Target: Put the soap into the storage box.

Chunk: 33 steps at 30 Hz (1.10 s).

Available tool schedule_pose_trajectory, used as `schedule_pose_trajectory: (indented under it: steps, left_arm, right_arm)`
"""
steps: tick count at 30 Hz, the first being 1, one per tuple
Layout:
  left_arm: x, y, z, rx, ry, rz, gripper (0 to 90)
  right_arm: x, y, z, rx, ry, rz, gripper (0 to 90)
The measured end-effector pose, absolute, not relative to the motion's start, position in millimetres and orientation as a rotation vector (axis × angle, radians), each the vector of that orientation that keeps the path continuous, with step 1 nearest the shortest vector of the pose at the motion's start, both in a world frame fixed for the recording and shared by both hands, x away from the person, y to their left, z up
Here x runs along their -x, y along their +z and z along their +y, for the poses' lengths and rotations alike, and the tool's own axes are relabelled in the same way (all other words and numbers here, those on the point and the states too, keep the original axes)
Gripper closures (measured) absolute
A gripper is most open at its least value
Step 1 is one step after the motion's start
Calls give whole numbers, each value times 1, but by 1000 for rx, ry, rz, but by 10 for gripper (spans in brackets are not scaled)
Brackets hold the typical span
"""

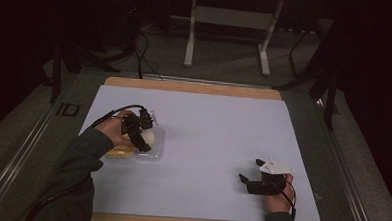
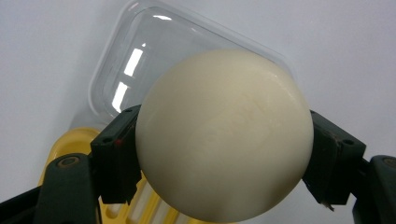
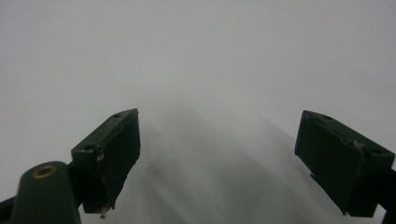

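A cream-white ball (image 2: pixel 224 135) sits between the two black jaws of my left gripper (image 2: pixel 224 158), whose pads press on its left and right sides. In the high view the left gripper (image 1: pixel 145 138) holds the ball (image 1: pixel 149 136) just above a clear plastic tray (image 1: pixel 154 151). That clear tray (image 2: pixel 140 56) lies behind the ball, and a yellow tray (image 2: pixel 79 140) lies at the lower left. The yellow tray (image 1: pixel 118 152) rests beside the clear one. My right gripper (image 3: pixel 219 158) stands open over bare white sheet; it rests at the near right (image 1: pixel 248 182).
A white sheet (image 1: pixel 207 141) covers a wooden board (image 1: pixel 185 85) on the table. Dark floor, cables and a white stand's legs (image 1: pixel 227 42) lie beyond the far edge. Grey table margins run along both sides.
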<state>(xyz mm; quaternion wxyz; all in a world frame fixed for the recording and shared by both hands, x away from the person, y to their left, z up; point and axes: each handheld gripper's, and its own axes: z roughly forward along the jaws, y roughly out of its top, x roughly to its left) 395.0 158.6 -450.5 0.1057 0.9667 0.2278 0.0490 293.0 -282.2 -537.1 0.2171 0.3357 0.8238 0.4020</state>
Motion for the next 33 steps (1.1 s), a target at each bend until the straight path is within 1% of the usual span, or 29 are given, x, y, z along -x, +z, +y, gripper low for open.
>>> schedule_pose_trajectory:
  steps: [10,13,15,20,33]
  left_arm:
    - [-399,-453,167,-2829,146,728,249]
    - [-399,-454,170,-2816,181,740,249]
    - [-400,-454,172,-2802,175,756,248]
    - [-401,-454,176,-2792,211,779,248]
    - [-407,-458,192,-2781,196,884,248]
  right_arm:
    - [-293,-537,-282,-930,1115,2282,141]
    - [-293,-537,-282,-931,1116,2282,141]
    - [-293,-537,-282,-930,1115,2281,141]
    - [-293,-537,-282,-931,1116,2281,141]
    - [-293,-537,-282,-930,1114,2279,141]
